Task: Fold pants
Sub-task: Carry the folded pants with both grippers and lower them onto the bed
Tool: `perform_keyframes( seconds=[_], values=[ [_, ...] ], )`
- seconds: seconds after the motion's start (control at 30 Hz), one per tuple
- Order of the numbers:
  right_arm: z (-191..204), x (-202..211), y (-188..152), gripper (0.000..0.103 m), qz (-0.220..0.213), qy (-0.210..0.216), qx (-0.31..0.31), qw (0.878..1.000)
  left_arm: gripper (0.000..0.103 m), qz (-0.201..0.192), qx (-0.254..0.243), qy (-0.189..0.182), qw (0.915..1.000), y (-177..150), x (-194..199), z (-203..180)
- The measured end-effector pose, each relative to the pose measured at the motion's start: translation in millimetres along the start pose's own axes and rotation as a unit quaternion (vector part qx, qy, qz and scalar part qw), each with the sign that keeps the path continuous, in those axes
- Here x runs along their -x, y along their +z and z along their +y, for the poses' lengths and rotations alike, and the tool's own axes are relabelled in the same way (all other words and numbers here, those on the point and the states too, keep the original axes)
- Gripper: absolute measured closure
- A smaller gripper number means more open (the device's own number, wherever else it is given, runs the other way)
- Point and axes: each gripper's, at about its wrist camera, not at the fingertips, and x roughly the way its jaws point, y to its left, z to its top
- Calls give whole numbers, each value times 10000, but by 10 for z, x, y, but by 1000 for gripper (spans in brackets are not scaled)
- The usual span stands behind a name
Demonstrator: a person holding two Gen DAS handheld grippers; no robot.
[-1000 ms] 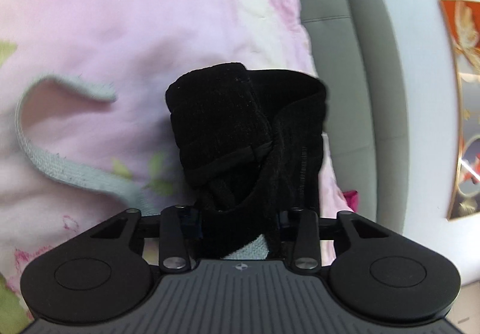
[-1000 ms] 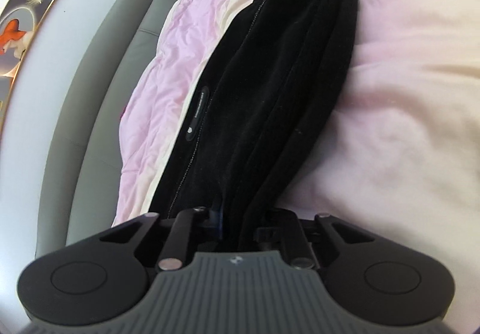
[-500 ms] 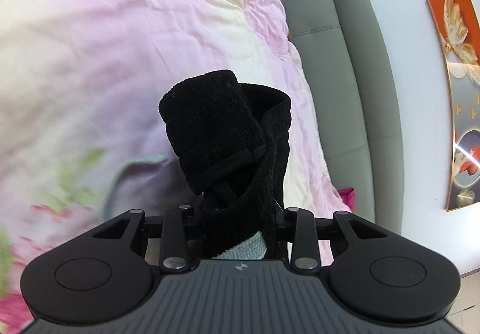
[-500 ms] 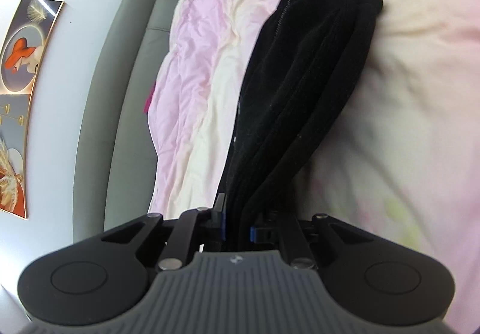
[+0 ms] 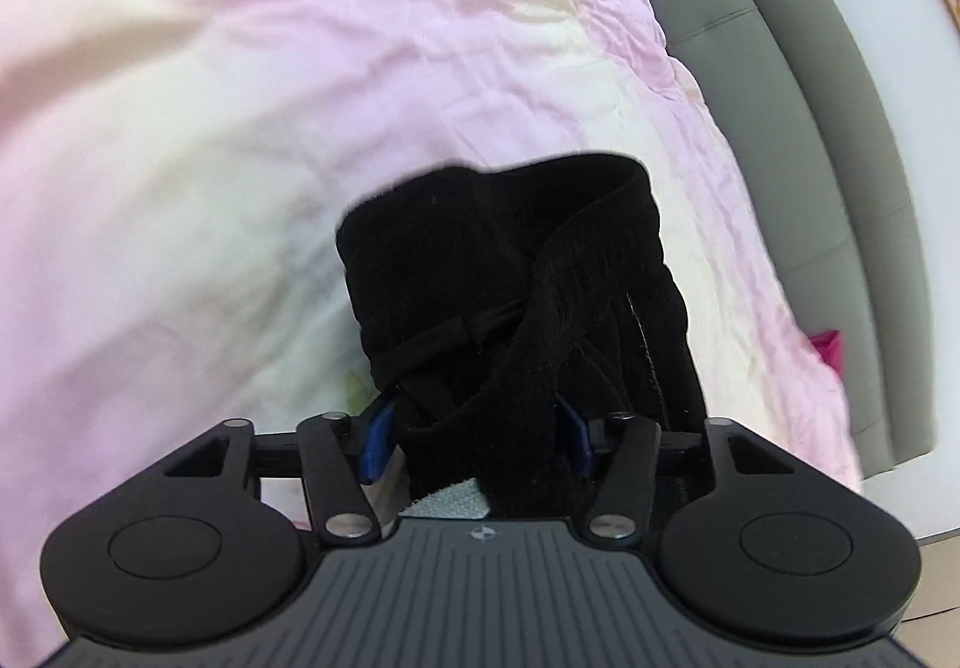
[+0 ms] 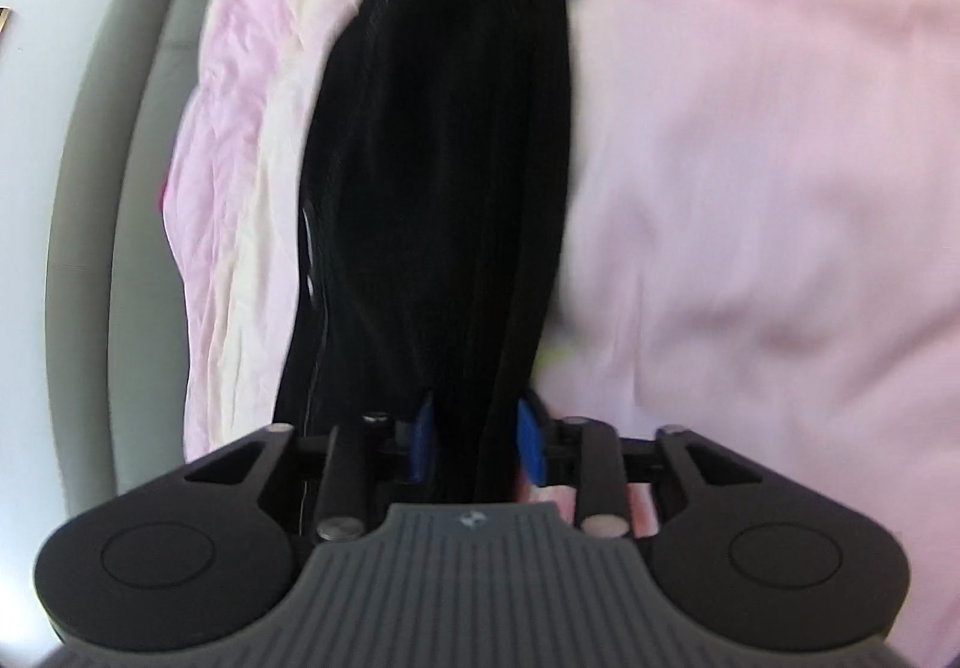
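Observation:
The black pants (image 5: 510,296) are bunched between the fingers of my left gripper (image 5: 474,440), waistband end with a black drawstring toward the camera. The blue pads (image 5: 375,443) stand apart, with the cloth still between them. In the right wrist view the pants (image 6: 432,176) run away from me as a long folded strip over the pink quilt. My right gripper (image 6: 477,446) has its blue pads (image 6: 531,446) apart around the cloth.
A pink and cream quilt (image 5: 240,98) covers the bed under the pants. A grey padded headboard (image 5: 810,128) stands at the right in the left view and shows at the left in the right view (image 6: 114,188). A white wall lies behind it.
Both grippers have opened their pads around the pants, which they clamped before. Both views have swung across the quilt, and the grey-trimmed edge has left the left view.

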Motion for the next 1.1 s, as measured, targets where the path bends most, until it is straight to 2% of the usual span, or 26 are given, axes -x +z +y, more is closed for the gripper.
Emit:
perform_keyframes(
  seconds=[0.03, 0.07, 0.1, 0.13, 0.2, 0.23, 0.3, 0.37, 0.43, 0.5, 0.6, 0.67, 0.73, 0.8, 0.87, 0.93, 0.97, 1.1],
  values=[
    [4, 106, 62, 51, -327, -32, -5, 9995, 39, -87, 23, 50, 9999, 25, 61, 15],
    [-27, 192, 111, 46, -584, 12, -95, 9982, 40, -290, 108, 114, 9995, 67, 136, 42],
    [-73, 259, 158, 44, -772, 115, -230, 9967, 43, -644, 143, 275, 9974, 102, 265, 67],
    [-135, 299, 204, 44, -885, 238, -383, 9951, 43, -1059, 119, 536, 9929, 144, 427, 76],
    [-237, 314, 286, 44, -970, 373, -646, 9925, 42, -1644, -19, 974, 9816, 214, 668, -12],
    [-296, 315, 321, 44, -990, 400, -779, 9912, 41, -1775, -151, 965, 9793, 216, 744, -92],
    [-371, 267, 387, 44, -986, 505, -1019, 9886, 33, -1752, -569, 711, 9803, 160, 791, -374],
    [-436, 237, 475, 44, -967, 658, -1215, 9857, 31, -1507, -1125, 402, 9813, -51, 678, -789],
    [-441, 183, 570, 44, -938, 732, -1233, 9852, 31, -993, -1818, -76, 9783, -413, 450, -1265],
    [-456, 135, 654, 44, -965, 732, -1159, 9859, 31, -337, -2535, -578, 9650, -939, 127, -1738],
    [-483, 94, 736, 44, -949, 726, -1028, 9875, 31, 723, -3233, -1223, 9356, -1857, -341, -2359],
    [-558, 60, 804, 45, -904, 845, -1095, 9863, 31, 1439, -3582, -1496, 9103, -2460, -664, -2745],
    [-641, -14, 903, 45, -791, 990, -1098, 9858, 31, 1988, -3918, -1672, 8826, -2979, -961, -3082],
    [-725, -83, 1046, 50, -676, 1091, -950, 9872, 31, 2337, -4242, -1701, 8582, -3402, -1212, -3347],
    [-828, -108, 1188, 51, -712, 1291, -791, 9859, 31, 2532, -4499, -1670, 8400, -3722, -1413, -3529],
    [-940, -159, 1311, 52, -602, 1587, -825, 9820, 31, 2652, -4634, -1637, 8295, -3980, -1582, -3637],
    [-981, -189, 1357, 52, -524, 1724, -870, 9798, 31, 2711, -4642, -1613, 8277, -4073, -1660, -3657],
    [-934, -342, 1489, 52, -244, 2043, -645, 9765, 31, 2928, -4526, -1558, 8277, -4320, -1888, -3641]
  ],
)
